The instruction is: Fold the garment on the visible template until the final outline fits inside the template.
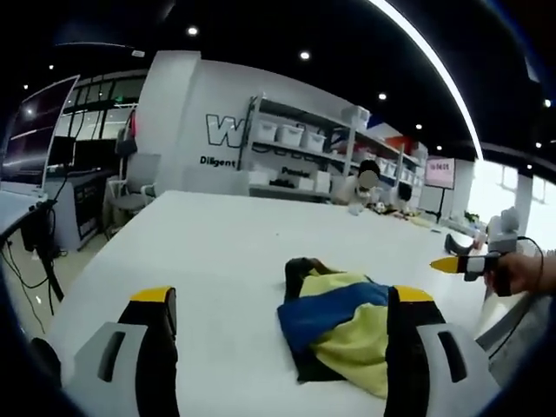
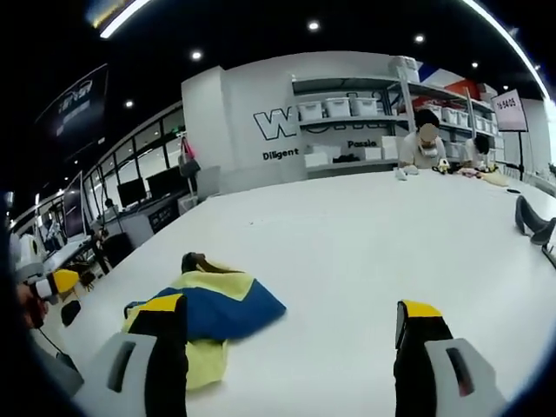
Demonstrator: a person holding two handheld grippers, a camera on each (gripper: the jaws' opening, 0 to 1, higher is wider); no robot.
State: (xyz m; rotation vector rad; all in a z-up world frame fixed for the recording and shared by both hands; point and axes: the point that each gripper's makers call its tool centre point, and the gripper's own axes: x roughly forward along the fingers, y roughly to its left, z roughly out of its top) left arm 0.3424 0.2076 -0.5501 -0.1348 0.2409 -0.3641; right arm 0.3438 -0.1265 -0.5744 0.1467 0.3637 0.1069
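garment (image 1: 343,326): bunched blue-yellow on white worktop (image 1: 200,252) | my left gripper (image 1: 282,334): jaws apart, empty, just short of garment | my right gripper (image 2: 291,343): jaws apart, empty, beside garment

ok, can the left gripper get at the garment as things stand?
Probably yes. The left gripper is open, and the yellow and blue garment lies bunched on the white table just ahead, against its right-hand jaw. Nothing lies between them. The right gripper sits off to the side.
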